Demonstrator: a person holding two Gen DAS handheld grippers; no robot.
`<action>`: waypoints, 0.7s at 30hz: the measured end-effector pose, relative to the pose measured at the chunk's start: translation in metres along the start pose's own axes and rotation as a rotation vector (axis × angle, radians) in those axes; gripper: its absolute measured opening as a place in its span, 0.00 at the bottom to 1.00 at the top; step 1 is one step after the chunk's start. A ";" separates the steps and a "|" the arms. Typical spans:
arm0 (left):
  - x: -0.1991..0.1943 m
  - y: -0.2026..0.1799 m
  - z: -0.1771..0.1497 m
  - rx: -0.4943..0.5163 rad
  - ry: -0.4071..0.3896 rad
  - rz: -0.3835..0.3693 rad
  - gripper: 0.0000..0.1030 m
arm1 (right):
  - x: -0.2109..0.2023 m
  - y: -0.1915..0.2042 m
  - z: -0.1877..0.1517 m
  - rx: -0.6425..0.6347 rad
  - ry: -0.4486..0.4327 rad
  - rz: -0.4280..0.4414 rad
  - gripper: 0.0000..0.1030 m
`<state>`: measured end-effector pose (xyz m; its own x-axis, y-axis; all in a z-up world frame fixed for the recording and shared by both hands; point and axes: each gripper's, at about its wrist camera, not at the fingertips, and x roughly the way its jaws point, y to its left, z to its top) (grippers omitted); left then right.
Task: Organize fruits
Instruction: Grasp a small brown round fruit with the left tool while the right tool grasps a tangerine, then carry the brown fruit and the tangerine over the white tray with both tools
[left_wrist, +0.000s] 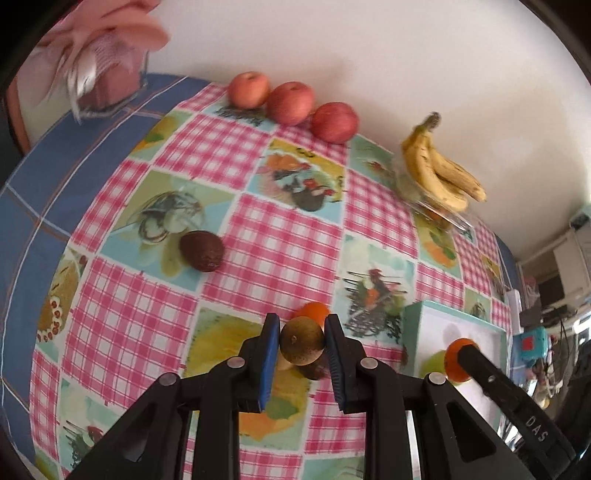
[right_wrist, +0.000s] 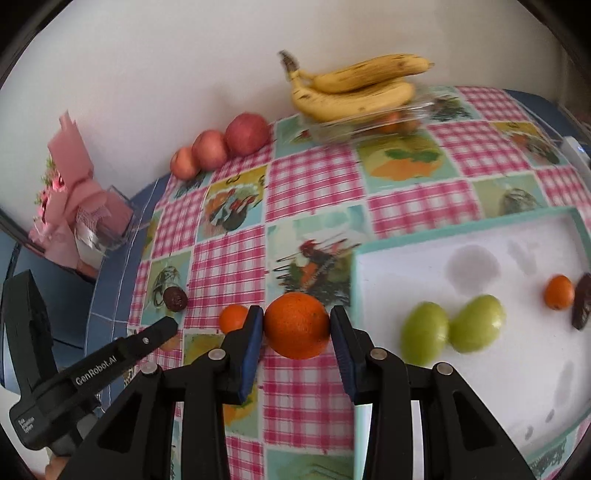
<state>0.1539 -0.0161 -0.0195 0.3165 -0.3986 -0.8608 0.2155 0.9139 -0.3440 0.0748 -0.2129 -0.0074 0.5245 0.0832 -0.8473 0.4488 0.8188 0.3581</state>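
Our left gripper (left_wrist: 301, 345) jaws hold a kiwi (left_wrist: 301, 342); our right gripper (right_wrist: 296, 326) jaws pinch an orange (right_wrist: 296, 325). Both seem light, round, slippery, so we grip the widest middle gently.

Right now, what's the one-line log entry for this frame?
left hand-held gripper: shut on kiwi | right hand-held gripper: shut on orange | tray: two green fruits, small orange

Both grippers are matte black with silver rivets. Blue ribbed pads (left_wrist: 269, 360) line the fingertips. White lettering marks the side arms.
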 end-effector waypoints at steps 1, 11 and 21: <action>-0.002 -0.006 -0.002 0.018 -0.003 -0.001 0.26 | -0.006 -0.006 -0.001 0.012 -0.012 -0.006 0.38; -0.006 -0.078 -0.020 0.214 0.005 -0.026 0.26 | -0.067 -0.066 -0.001 0.145 -0.167 -0.054 0.37; 0.007 -0.153 -0.055 0.376 0.082 -0.114 0.26 | -0.111 -0.140 0.001 0.275 -0.277 -0.194 0.38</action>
<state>0.0729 -0.1544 0.0061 0.1993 -0.4747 -0.8573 0.5732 0.7660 -0.2910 -0.0456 -0.3375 0.0365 0.5688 -0.2440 -0.7854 0.7148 0.6190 0.3253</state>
